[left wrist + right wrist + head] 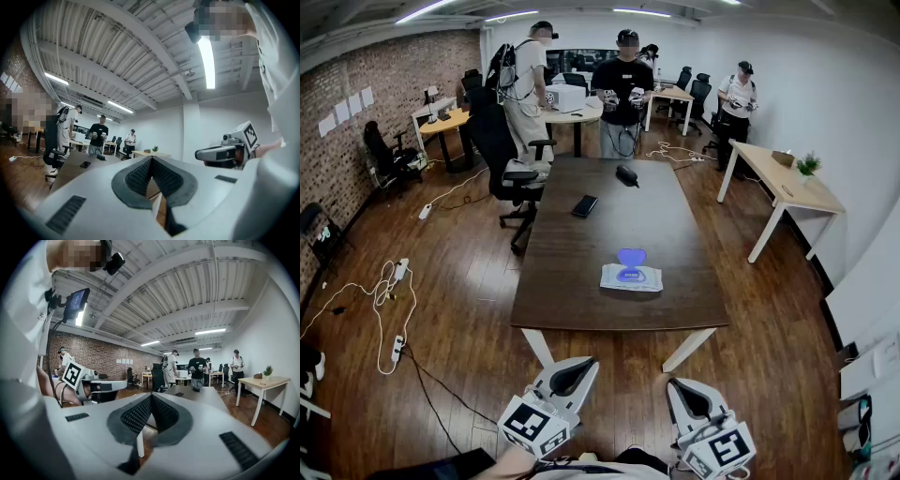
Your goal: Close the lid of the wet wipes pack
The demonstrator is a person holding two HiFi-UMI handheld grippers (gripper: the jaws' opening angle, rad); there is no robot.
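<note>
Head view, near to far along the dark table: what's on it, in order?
Wet wipes pack → black phone → small black device.

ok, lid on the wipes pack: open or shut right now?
Open. The blue lid stands up from the wipes pack on the table instead of lying flat on it.
</note>
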